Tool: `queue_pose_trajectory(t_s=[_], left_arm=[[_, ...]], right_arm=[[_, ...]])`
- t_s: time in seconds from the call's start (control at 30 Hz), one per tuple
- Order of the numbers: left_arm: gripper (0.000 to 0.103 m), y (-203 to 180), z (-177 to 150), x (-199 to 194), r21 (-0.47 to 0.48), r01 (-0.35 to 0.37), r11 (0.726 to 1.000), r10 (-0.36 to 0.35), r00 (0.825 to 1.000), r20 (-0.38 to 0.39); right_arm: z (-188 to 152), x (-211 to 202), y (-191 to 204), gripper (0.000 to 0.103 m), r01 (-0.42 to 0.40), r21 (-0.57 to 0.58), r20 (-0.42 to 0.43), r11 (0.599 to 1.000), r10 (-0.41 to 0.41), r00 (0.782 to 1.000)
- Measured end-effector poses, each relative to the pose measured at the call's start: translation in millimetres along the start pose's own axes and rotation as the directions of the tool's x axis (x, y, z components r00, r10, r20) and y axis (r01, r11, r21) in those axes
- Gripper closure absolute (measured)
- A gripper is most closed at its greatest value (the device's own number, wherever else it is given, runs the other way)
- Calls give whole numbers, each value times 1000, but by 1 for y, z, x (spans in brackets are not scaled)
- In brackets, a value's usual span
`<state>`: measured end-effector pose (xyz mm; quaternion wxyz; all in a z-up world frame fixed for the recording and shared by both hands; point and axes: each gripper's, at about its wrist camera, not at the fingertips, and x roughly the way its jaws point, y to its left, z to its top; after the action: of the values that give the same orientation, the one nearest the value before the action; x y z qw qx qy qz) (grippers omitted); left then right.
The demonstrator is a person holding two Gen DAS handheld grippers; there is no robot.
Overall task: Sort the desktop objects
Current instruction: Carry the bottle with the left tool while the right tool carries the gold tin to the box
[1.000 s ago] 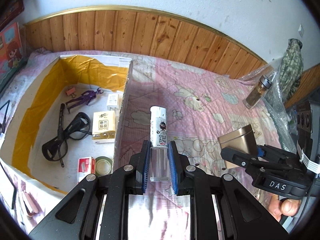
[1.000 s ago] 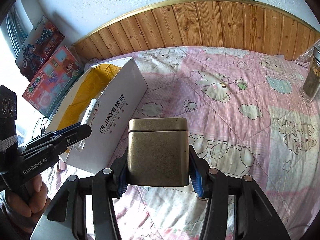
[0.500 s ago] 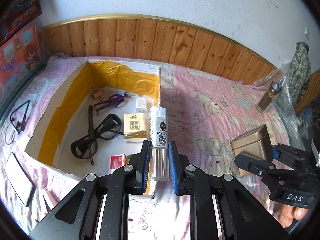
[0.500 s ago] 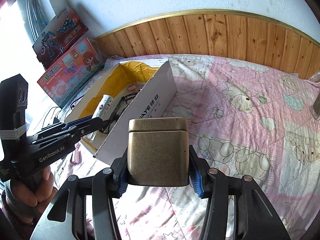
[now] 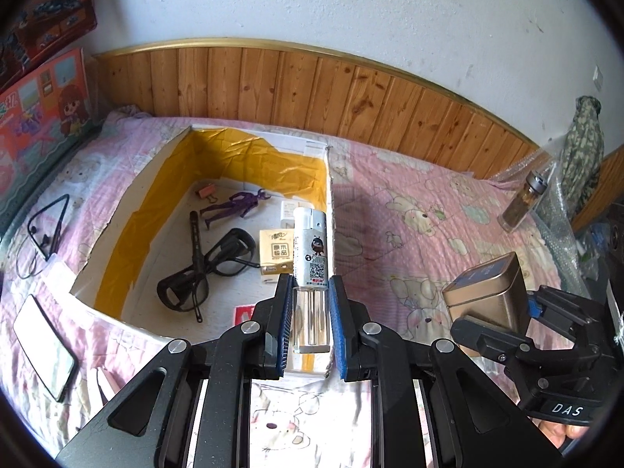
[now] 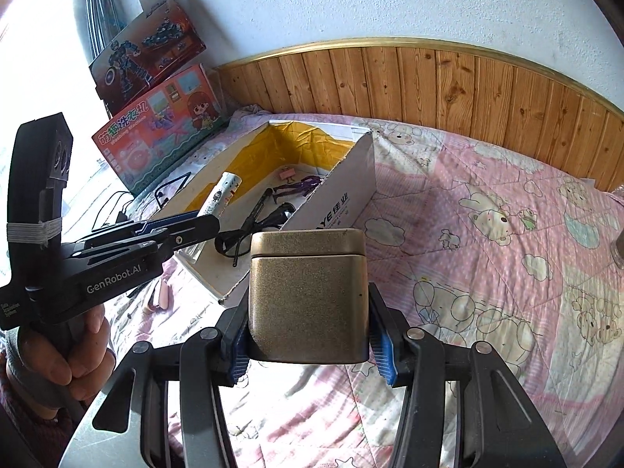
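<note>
Both hand-held grippers are loaded: the left hand-held gripper (image 5: 310, 323) pinches a small spray bottle (image 5: 311, 269) by its clear lower half, white cap end pointing out toward 12 o'clock, and the right hand-held gripper (image 6: 308, 345) is clamped on the flanks of a gold tin (image 6: 308, 298) with its lid seated. In the left wrist view the bottle hangs over the near right corner of the open cardboard box (image 5: 329, 210), which sits on the pink bedspread (image 5: 429, 234); the tin is at about 3 o'clock from it, well outside the box wall. Inside the box lie black glasses (image 5: 210, 277), a purple figure (image 5: 238, 206), a tissue pack (image 5: 277, 251) and a binder clip (image 5: 206, 192). The likely risks are these: the bottle is gripped low on smooth plastic, so a tilt could let it swing or slip and land across the glasses; let go too close to the wall, it could tip back onto the bed. The tin is wide and slick, held only by its sides, and carrying it in over the thin cardboard wall could clip the rim and shove or fold the box. With both grippers converging on one corner, they could also knock together.
</note>
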<state>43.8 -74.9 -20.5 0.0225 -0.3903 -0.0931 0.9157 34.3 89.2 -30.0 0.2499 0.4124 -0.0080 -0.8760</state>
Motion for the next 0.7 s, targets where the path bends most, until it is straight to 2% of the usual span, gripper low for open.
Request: queue_pose_trajectory(t_s=[0.23, 0.7], left_arm=[[84, 10, -1, 0, 4, -54, 999, 54, 999, -2], [84, 35, 3, 5, -32, -76, 997, 75, 997, -10]], right_arm=[[5, 0, 18, 51, -1, -40, 23, 999, 2, 1000], [15, 14, 46, 51, -10, -94, 22, 996, 12, 1000]])
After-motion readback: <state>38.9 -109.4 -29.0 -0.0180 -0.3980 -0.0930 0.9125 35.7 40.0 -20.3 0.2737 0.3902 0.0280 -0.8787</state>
